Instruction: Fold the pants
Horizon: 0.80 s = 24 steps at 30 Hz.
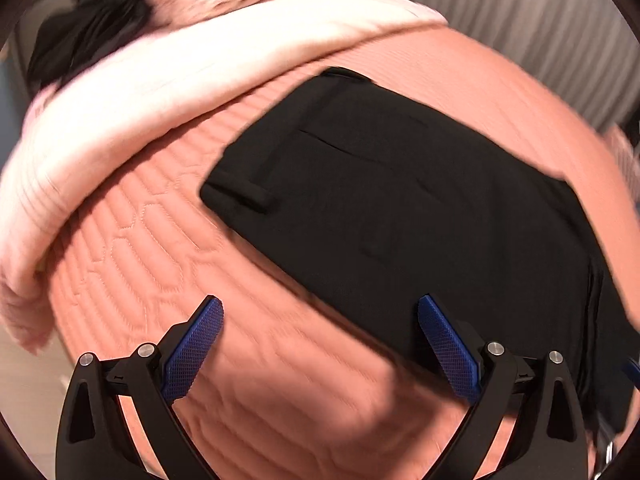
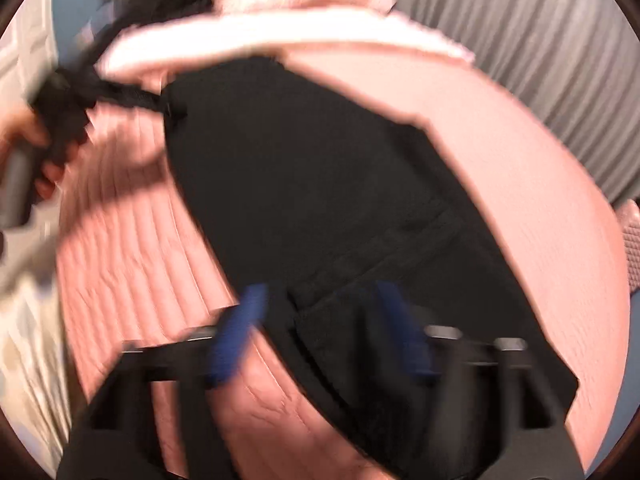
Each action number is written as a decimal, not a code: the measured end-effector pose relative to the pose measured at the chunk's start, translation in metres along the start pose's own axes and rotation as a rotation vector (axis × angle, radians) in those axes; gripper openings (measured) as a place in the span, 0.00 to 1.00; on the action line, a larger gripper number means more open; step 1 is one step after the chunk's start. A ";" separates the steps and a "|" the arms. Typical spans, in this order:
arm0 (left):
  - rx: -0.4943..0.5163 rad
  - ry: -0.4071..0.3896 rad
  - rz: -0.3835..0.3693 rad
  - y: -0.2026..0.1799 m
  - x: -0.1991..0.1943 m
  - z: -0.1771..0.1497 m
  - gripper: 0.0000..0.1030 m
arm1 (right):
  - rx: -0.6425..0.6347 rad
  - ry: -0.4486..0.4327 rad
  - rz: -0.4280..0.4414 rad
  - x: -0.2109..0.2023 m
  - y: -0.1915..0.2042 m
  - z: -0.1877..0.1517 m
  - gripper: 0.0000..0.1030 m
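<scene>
Here, both pairs of blue pads spread wide, pinching nothing. Left gripper [image 1: 320,344] poised over bare quilt just beside the near edge of the black pants [image 1: 400,200], probably lined up for another fold or simply clear of the cloth. Right gripper [image 2: 324,332] hovering above the hem end with fabric showing between the open pads, apparently untouched (blur makes contact hard to judge). Pants lying flat on the salmon quilted bedspread [image 1: 160,248], doubled into a tidy slab, belt loop and back-pocket slit uppermost. Behind, a pale pink blanket [image 1: 160,92] bunched along the bed.
</scene>
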<state>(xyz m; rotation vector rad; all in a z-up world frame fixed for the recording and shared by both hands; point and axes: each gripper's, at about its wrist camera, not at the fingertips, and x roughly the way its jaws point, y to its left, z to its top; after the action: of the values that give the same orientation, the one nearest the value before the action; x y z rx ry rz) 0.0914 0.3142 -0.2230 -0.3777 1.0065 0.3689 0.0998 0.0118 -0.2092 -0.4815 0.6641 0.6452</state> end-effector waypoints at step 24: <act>0.164 -0.033 -0.042 -0.043 -0.023 -0.011 0.94 | 0.308 0.114 0.012 0.085 -0.126 0.029 0.09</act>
<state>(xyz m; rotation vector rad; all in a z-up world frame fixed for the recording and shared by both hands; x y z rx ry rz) 0.0925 0.2687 -0.2026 -0.2433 0.9873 0.2513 0.2487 -0.0269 -0.2224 -0.2291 0.8586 0.5173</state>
